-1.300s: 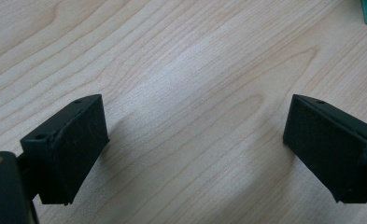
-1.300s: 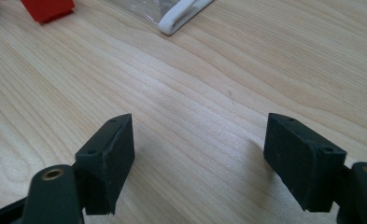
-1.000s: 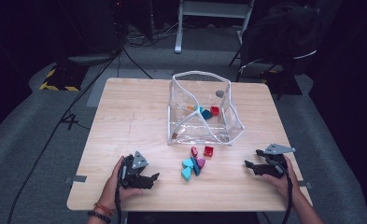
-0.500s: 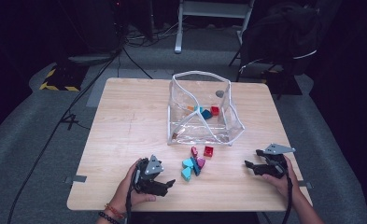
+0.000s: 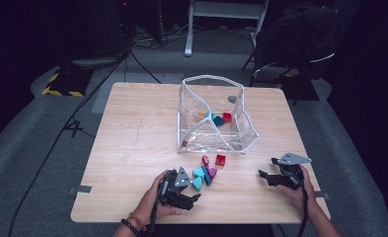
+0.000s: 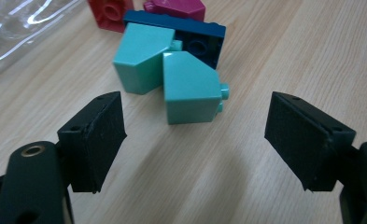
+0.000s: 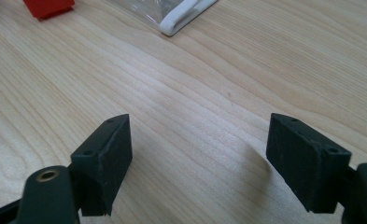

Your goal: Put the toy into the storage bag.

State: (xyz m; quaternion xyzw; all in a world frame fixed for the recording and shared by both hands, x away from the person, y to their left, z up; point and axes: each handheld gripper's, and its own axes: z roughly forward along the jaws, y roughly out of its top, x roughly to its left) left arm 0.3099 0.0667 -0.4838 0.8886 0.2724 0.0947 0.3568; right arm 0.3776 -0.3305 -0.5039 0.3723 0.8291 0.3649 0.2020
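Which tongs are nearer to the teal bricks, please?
Left. The left tongs sit just short of the teal bricks, open and aimed at them. The right tongs rest apart, off to the bricks' right.

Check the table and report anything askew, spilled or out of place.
The clear plastic container looks crumpled, its white rim bent out of square. A few toy bricks lie inside it; others, two turquoise bricks among them, lie loose on the table in front. Nothing looks broken.
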